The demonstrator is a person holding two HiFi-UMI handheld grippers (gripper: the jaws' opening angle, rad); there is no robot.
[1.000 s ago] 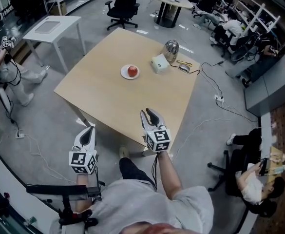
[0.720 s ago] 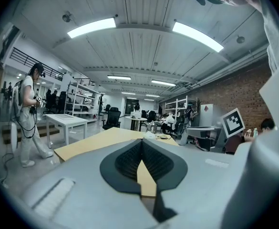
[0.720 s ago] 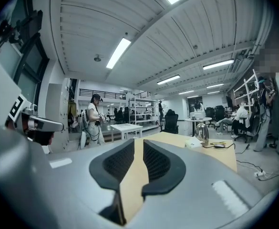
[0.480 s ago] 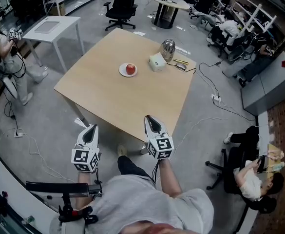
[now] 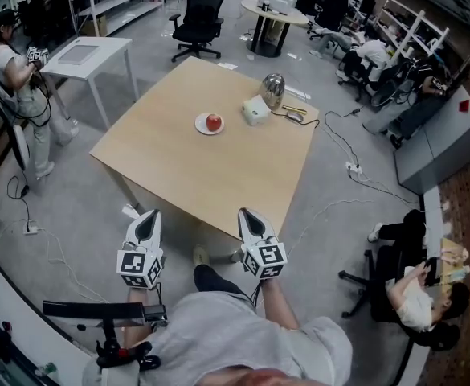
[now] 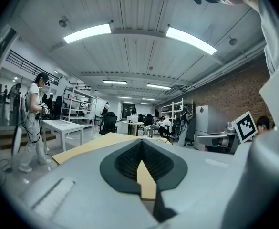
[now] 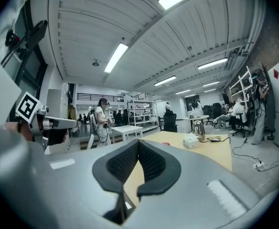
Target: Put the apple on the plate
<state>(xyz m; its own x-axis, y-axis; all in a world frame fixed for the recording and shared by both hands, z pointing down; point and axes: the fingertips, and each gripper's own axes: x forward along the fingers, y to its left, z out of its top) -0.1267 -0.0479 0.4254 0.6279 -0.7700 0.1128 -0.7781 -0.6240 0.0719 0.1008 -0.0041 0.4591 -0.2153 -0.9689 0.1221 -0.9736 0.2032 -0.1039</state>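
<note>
Resting on the plate (image 5: 199,128), the apple (image 5: 214,121) looks delivered; right tongs (image 5: 245,214) have just clenched empty, left tongs (image 5: 151,216) clenched too, both short of the desk (image 5: 194,167).

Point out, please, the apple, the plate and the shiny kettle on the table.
apple (image 5: 214,122), head view, middle of its red skin.
plate (image 5: 199,125), head view, bare white rim left of the apple.
kettle (image 5: 273,89), head view, middle of its shiny body.

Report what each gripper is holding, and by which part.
Nothing is held. The left gripper is shut and empty; the right gripper has just closed its jaws on nothing. The apple sits on the plate, far from both.
</note>
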